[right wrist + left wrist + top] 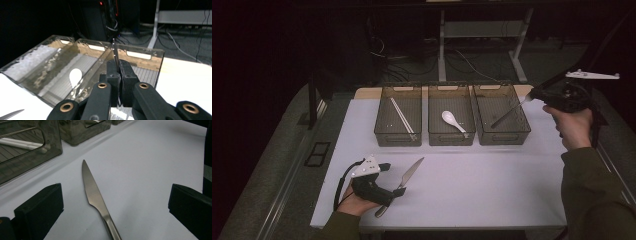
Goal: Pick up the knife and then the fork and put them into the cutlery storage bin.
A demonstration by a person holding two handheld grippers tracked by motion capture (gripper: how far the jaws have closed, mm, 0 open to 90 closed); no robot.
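Holding: my right gripper (532, 96) has its fingers (113, 75) clamped on a thin metal utensil (507, 113); its working end is too dim for me to name.
Utensil: in the high view it slants from the gripper down into the right bin (523, 131), its far end low inside the bin. In the right gripper view its narrow shaft (115, 51) rises straight up from between the pinched fingers.
Right gripper place: I see it raised over the right bin's far right corner, the hand (573, 125) behind it at the tabletop's right edge.
Left gripper: my left gripper (398, 190) sits low at the near left of the tabletop (492, 190), fingers (40, 212) set wide apart and gripping nothing.
Knife: a knife (404, 181) lies flat on the tabletop, tip aimed toward the bins. In the left gripper view its blade (90, 187) runs up the gap between the spread fingers, touching neither that I can see; the handle runs out of the bottom of that view.
Left bin: the left bin (382, 131) holds pale chopsticks (402, 115) lying lengthwise.
Middle bin: the middle bin (434, 137) holds a white spoon (453, 120).
Bins: all three stand side by side along the far edge, well apart from the knife.
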